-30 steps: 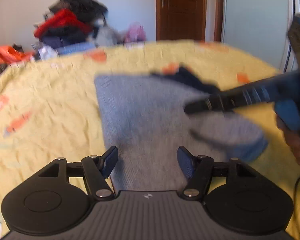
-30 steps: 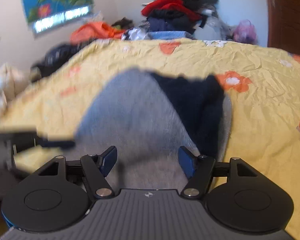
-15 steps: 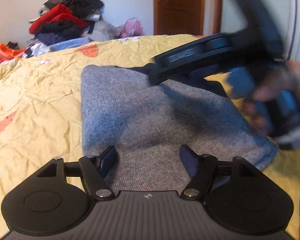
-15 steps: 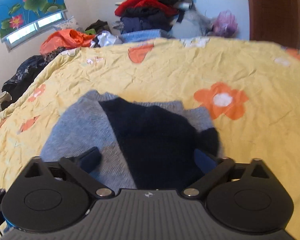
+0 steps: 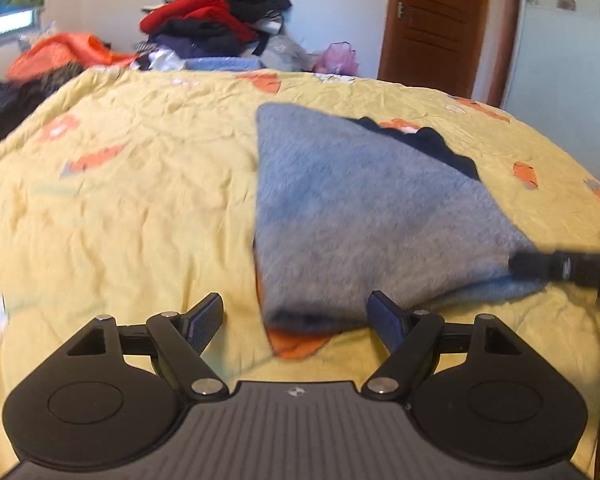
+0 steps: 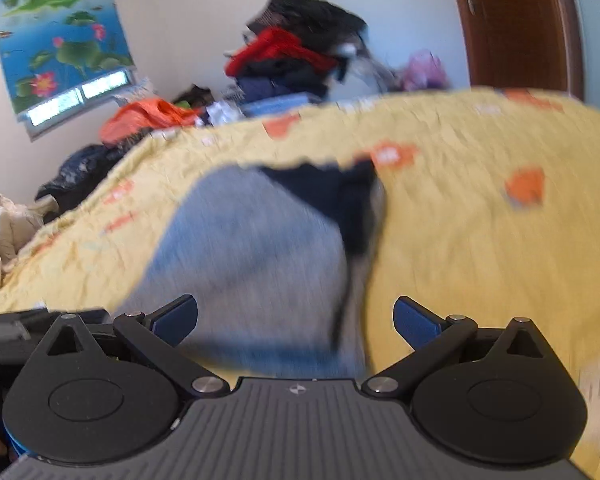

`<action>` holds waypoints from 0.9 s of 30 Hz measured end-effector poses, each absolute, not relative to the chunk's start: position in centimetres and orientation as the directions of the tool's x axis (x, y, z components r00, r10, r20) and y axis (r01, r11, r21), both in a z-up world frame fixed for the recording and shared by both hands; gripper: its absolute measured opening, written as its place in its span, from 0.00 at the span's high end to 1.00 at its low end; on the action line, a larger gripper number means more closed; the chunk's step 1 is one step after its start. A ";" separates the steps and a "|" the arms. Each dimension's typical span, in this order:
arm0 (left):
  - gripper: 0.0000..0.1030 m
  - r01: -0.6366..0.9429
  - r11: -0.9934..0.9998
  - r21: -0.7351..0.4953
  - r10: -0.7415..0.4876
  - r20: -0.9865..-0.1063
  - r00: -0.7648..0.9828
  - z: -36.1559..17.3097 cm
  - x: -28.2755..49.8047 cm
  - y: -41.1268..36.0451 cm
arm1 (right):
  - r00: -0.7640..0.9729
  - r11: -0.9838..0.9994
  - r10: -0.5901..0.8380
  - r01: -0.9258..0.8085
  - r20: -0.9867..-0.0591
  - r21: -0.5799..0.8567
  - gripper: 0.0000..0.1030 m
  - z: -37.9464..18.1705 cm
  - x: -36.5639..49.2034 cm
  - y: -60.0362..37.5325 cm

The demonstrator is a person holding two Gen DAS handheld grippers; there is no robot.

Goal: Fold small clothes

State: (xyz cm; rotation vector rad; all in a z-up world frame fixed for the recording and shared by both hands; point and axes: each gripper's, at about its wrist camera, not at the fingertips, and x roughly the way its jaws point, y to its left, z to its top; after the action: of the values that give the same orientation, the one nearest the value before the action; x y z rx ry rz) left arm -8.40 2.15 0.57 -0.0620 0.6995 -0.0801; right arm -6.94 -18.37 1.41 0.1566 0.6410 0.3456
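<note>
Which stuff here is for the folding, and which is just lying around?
For the job:
grey sweater
left gripper, jaws opening, gripping nothing
right gripper, jaws opening, gripping nothing

Lying about:
clothes pile
orange garment
yellow bedspread
door

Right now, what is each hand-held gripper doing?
Left hand-held gripper: jaws opening, holding nothing; the grey sweater lies between them.
Right hand-held gripper: jaws opening, holding nothing.

Walls: plain off-white | Door (image 5: 436,24): brown wood, panelled, shut, far right | Window blind (image 6: 60,36): lotus-pond print, daylight strip beneath | Bed cover (image 5: 132,184): creased yellow, orange flowers | Clothes heap (image 5: 216,20): red, black, navy, beyond bed | Wardrobe panel (image 5: 568,72): pale, patterned top
</note>
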 end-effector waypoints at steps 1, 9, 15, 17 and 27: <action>0.19 0.049 0.995 -0.081 -0.090 -0.638 0.765 0.3 -8.7 2.2 | 0.738 0.935 0.354 -0.262 -0.574 0.240 0.01 0.8 -7.3 -18.3; 0.07 0.058 0.998 -0.012 -0.052 -0.646 0.761 -0.6 -9.2 1.3 | 0.752 0.964 0.241 -0.257 -0.613 0.064 0.00 -1.4 -10.2 -15.8; 0.02 0.070 0.998 0.002 -0.052 -0.658 0.752 -0.8 -9.2 1.1 | 0.754 0.972 0.167 -0.234 -0.636 -0.022 0.00 -1.7 -10.1 -14.5; 0.02 0.069 0.998 0.001 -0.051 -0.658 0.752 -0.8 -9.3 1.1 | 0.761 0.981 0.136 -0.195 -0.635 -0.023 0.00 -1.7 -10.5 -14.3; 0.00 0.081 0.997 -0.005 -0.064 -0.661 0.747 -0.8 -9.2 1.3 | 0.774 0.987 0.128 -0.158 -0.620 0.006 0.00 -1.8 -10.5 -14.4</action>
State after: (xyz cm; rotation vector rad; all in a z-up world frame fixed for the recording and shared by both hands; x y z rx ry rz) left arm -9.21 1.25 -0.82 0.0242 0.7223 -0.0797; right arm -10.55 -14.42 -1.79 -0.0471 0.6678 0.1550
